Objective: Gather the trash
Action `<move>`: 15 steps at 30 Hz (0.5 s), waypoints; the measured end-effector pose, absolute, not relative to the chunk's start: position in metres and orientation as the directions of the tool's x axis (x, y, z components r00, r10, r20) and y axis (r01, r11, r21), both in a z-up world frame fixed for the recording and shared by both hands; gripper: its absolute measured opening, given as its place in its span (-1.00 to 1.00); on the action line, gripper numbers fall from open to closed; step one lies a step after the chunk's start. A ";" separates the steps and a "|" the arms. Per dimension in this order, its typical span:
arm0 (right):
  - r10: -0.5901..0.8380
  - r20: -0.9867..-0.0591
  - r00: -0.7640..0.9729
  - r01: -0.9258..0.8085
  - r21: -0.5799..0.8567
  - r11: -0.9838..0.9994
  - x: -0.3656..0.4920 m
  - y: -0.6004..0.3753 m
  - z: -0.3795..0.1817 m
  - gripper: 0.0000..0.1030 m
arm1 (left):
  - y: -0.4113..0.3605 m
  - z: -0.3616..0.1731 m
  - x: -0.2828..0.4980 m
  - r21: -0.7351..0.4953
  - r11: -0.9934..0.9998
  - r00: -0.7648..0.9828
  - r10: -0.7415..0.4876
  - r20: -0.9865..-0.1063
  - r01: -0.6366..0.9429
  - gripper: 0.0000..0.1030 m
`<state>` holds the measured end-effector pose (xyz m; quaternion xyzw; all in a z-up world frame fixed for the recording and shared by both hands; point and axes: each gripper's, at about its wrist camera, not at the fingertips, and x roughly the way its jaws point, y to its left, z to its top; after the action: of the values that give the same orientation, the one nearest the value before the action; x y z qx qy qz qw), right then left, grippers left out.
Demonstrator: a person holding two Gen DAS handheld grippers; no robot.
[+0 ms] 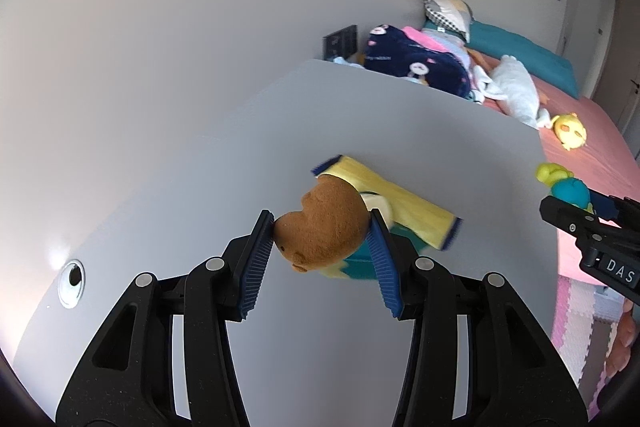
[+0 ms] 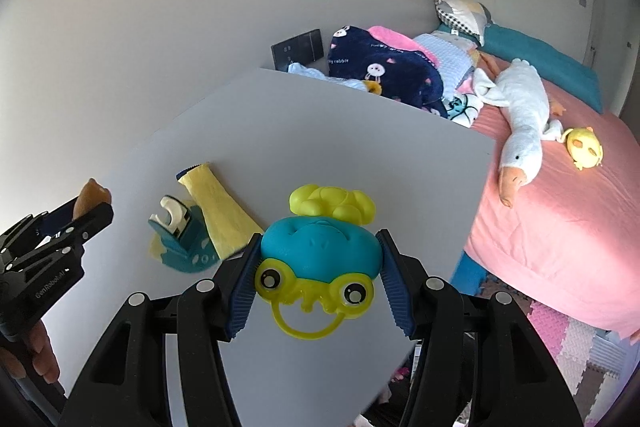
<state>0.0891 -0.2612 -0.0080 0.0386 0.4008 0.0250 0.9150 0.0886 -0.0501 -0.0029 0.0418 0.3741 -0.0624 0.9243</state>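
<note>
The left gripper [image 1: 320, 241] clamps a fuzzy brown rounded toy [image 1: 320, 223]; the right gripper [image 2: 318, 269] clamps a smooth plastic frog [image 2: 320, 247] above the grey table [image 2: 340, 139].

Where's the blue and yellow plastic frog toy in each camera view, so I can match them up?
Left wrist view: the blue and yellow plastic frog toy sits at the right edge, clamped in the right gripper.
Right wrist view: bottom centre, between that gripper's jaws.
Shared landmark: the yellow cloth on the grey table.
</note>
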 end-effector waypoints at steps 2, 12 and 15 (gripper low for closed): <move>0.074 -0.729 0.680 -0.011 0.091 0.996 0.082 -0.265 -0.006 0.11 | -0.057 -0.001 0.081 0.033 0.987 0.714 -0.093 -0.694 0.160 -0.09; 0.062 -0.721 0.691 0.017 0.102 0.995 0.045 -0.285 -0.002 0.11 | -0.089 0.001 0.049 0.029 0.974 0.708 -0.141 -0.692 0.223 -0.09; 0.054 -0.719 0.692 0.029 0.102 0.994 0.035 -0.293 -0.002 0.11 | -0.098 0.001 0.046 0.025 0.972 0.706 -0.153 -0.692 0.235 -0.09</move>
<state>0.0352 -0.2928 -0.0022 0.0524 0.3921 0.0068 0.9184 0.0463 -0.0980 0.0013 0.0556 0.3688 -0.1054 0.9218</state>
